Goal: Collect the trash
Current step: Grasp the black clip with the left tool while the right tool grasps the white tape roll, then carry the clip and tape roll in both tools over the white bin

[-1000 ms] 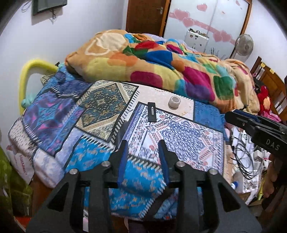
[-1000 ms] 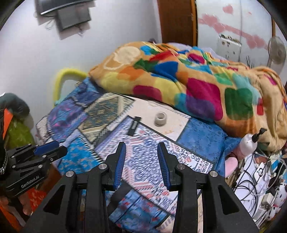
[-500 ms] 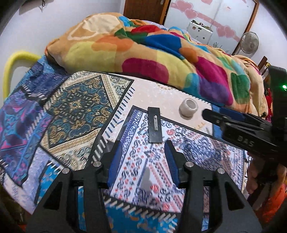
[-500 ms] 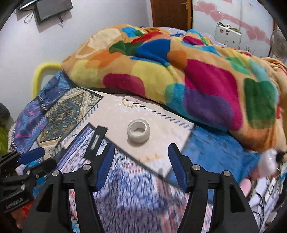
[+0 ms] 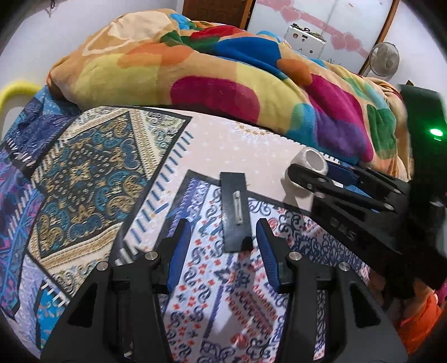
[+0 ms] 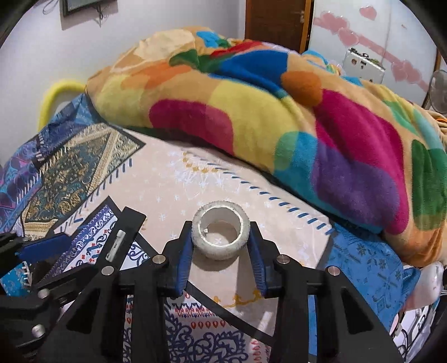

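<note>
A bed covered with a patchwork bedsheet (image 5: 92, 178) in blue, cream and gold prints fills both wrist views. The landmark is a small white tape roll (image 6: 220, 233), almost used up, lying on its side face on a cream panel of the sheet.

The right gripper (image 6: 220, 237) has its two blue-padded fingers on either side of the tape roll. Its jaws have just been closing, and the pads now touch the roll's left and right walls, pinching it while it rests on the sheet.

To the left of the roll lies a flat black rectangular strip (image 5: 234, 210) with a small white bar at its middle. The left gripper (image 5: 220, 245) hangs over the near end of this strip with its jaws spread; the fingers stand clear of the strip on both sides and nothing is gripped.

Behind the roll, a thick fleece blanket (image 6: 251, 97) with yellow, magenta, blue, green and orange patches is heaped across the bed. Far behind the roll stand a wooden door (image 6: 276, 22) and a white wardrobe with pink hearts (image 5: 329, 22). A fan (image 5: 384, 60) stands at the far right.
</note>
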`<state>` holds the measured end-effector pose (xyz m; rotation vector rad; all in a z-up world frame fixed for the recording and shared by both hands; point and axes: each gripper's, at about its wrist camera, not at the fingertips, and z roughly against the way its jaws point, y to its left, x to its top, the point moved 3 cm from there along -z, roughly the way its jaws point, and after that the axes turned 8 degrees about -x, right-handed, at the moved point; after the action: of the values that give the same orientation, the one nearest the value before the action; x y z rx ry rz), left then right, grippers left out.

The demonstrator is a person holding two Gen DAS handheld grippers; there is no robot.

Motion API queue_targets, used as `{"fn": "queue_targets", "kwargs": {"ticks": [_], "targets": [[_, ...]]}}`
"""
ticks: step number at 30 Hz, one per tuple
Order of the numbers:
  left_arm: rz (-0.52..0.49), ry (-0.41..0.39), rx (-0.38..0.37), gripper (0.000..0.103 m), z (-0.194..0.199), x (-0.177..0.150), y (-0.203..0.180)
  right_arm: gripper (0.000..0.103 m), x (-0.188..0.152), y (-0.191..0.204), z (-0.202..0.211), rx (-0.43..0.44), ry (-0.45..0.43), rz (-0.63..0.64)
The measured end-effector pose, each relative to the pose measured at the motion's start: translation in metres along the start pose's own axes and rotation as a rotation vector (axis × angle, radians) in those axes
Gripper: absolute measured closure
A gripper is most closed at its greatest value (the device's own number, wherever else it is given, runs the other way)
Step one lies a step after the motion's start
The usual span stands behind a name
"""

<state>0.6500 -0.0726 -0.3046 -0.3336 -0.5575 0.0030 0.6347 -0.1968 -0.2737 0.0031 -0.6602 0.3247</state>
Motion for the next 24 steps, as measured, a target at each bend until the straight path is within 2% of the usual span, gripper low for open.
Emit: {"fn": "queue_targets", "kwargs": {"ticks": [4,7,10,13,14,17,21,24], "targets": [[-0.021,0.001,0.0,0.055,-0.013,0.004,-0.006,0.069,-0.005,-0.014,0.012,0.03,-0.009,-0.046],[-0.049,-0.012,0.051,0.057,-0.022,0.006,-0.011,0.069,-0.006,-0.019,0.015,0.037,-0.009,-0.053],[-0.045,-0.036,0.107,0.058,-0.026,0.005,-0.017,0.069,-0.008,-0.021,0.012,0.007,0.001,-0.03],[-0.072,-0.064,0.175,0.069,-0.03,0.002,-0.024,0.069,-0.009,-0.023,0.01,0.002,0.019,-0.039],[-0.084,-0.071,0.164,0.079,-0.031,0.001,-0.026,0.069,-0.01,-0.025,0.011,0.008,0.023,-0.047],[-0.104,-0.07,0.174,0.08,-0.032,0.0,-0.028,0.069,-0.012,-0.03,0.019,0.017,0.021,-0.063],[-0.076,-0.033,0.118,0.08,-0.025,-0.002,-0.024,0.069,-0.014,-0.033,0.033,0.02,0.011,-0.07],[-0.066,-0.028,0.104,0.08,-0.013,-0.004,-0.027,0.069,-0.014,-0.032,0.044,0.023,0.005,-0.069]]}}
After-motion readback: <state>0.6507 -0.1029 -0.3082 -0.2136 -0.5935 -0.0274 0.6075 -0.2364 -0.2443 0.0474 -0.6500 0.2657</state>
